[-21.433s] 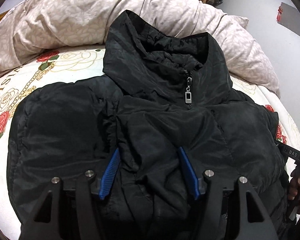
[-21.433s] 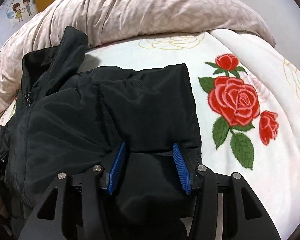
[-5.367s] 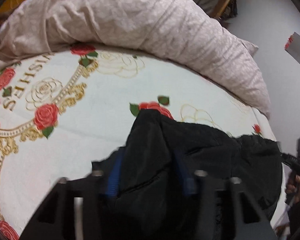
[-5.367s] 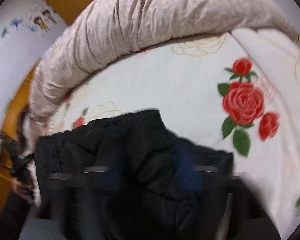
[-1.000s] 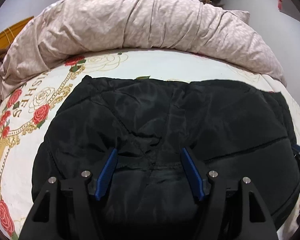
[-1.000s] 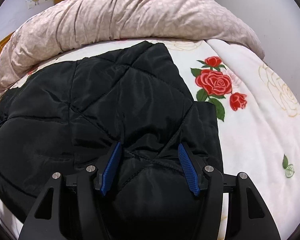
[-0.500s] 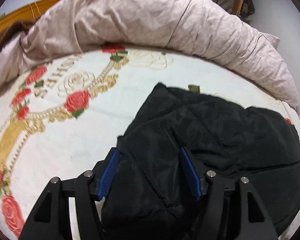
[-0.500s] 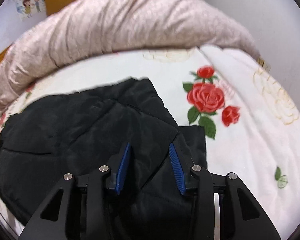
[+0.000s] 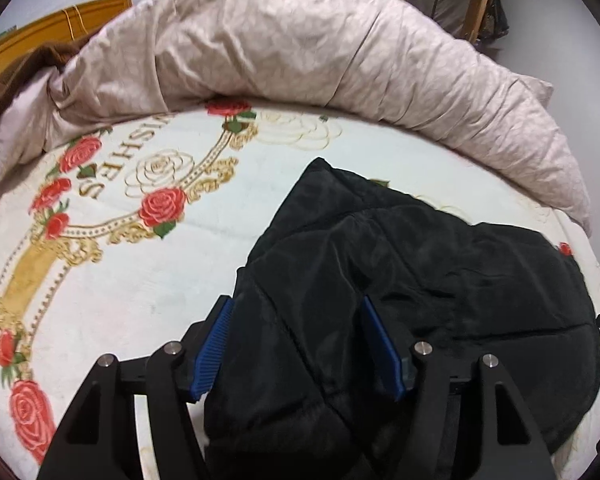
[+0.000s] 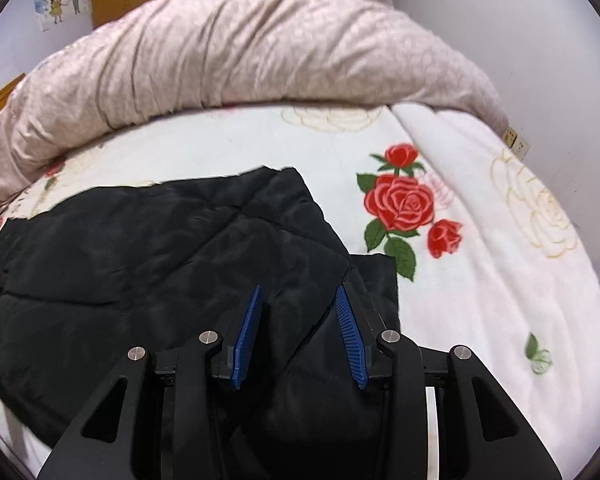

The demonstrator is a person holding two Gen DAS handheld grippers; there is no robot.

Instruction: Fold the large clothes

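Observation:
A black quilted jacket point(image 9: 440, 280) lies folded on the rose-printed blanket point(image 9: 100, 248). My left gripper point(image 9: 296, 302) is shut on a thick fold at the jacket's left side, and the padded fabric fills the gap between the blue pads point(image 9: 214, 344). In the right wrist view the jacket point(image 10: 140, 260) spreads to the left. My right gripper point(image 10: 298, 288) is shut on its raised right edge, the pads point(image 10: 350, 340) pinching a narrower bunch of fabric. A flat black flap point(image 10: 376, 276) lies just beyond that grip.
A long rolled beige duvet point(image 9: 300, 48) runs across the back of the bed, seen also as the duvet point(image 10: 240, 52) in the right wrist view. A grey wall point(image 10: 540, 40) closes the right side. An orange wooden headboard point(image 9: 40, 36) is at the back left.
My left gripper has carried the jacket's left side to the right, baring the floral blanket. The right gripper's jaws have narrowed onto the jacket's edge and lifted it a little.

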